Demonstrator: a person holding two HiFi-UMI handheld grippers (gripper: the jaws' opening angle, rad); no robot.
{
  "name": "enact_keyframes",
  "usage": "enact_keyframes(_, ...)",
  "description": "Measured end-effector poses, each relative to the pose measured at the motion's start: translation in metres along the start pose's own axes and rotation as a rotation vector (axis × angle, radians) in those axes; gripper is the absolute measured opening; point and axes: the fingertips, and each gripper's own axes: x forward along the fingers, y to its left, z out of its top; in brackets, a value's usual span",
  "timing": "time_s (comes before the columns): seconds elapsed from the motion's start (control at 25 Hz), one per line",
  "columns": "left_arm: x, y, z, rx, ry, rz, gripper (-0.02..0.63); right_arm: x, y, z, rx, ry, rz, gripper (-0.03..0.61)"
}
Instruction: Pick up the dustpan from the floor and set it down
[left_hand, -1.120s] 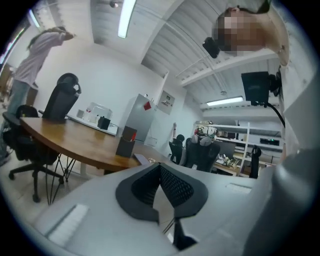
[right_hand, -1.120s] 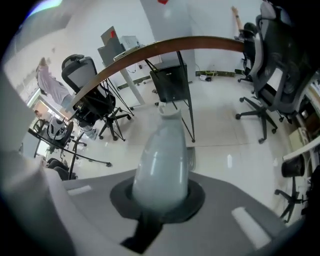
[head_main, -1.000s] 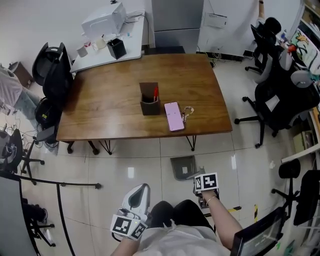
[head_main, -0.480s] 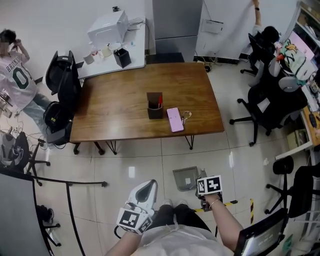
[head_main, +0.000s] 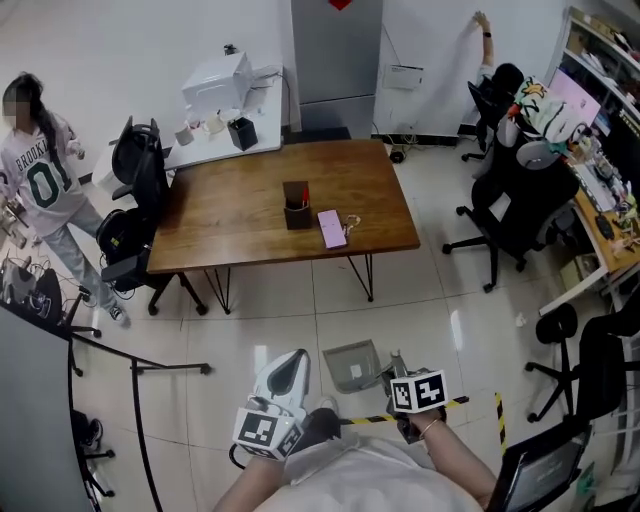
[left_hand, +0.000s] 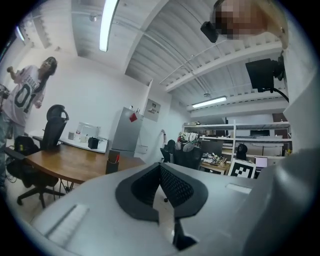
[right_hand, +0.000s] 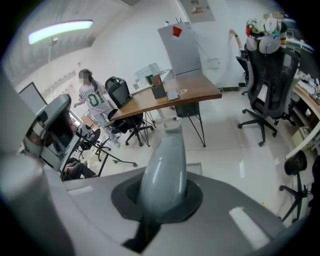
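The grey dustpan (head_main: 354, 365) hangs off the tiled floor in front of me in the head view, its handle running back into my right gripper (head_main: 399, 374). In the right gripper view the rounded grey handle (right_hand: 165, 155) sticks out from between the jaws of the right gripper (right_hand: 162, 200), which are shut on it; a corner of the pan (right_hand: 196, 168) shows behind. My left gripper (head_main: 292, 360) is held beside it on the left, apart from the dustpan. Its black pads (left_hand: 172, 187) meet with nothing between them, and the left gripper (left_hand: 161, 168) points level across the room.
A wooden table (head_main: 240, 235) stands ahead with a pen holder (head_main: 295, 215) and a pink phone (head_main: 330, 228). Black office chairs (head_main: 505, 195) crowd the right side, more chairs (head_main: 135, 195) stand at the left. A person (head_main: 40, 190) stands far left. A black rail (head_main: 135, 368) lies left.
Both grippers have risen, and the dustpan has come up off the floor in the right gripper. The head view has pulled back higher. A person has walked in at the left.
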Motion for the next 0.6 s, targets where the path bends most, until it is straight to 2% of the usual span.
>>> enact_keyframes(0.32, -0.070, -0.072, -0.049, 0.010, 0.027, 0.019, 0.012, -0.063, 0.032, -0.045, -0.105, -0.085, 0.066, 0.002)
enact_keyframes(0.6, -0.118, -0.096, -0.051, 0.015, 0.060, 0.019, 0.012, -0.093, 0.040, -0.095, -0.109, -0.067, 0.058, 0.002)
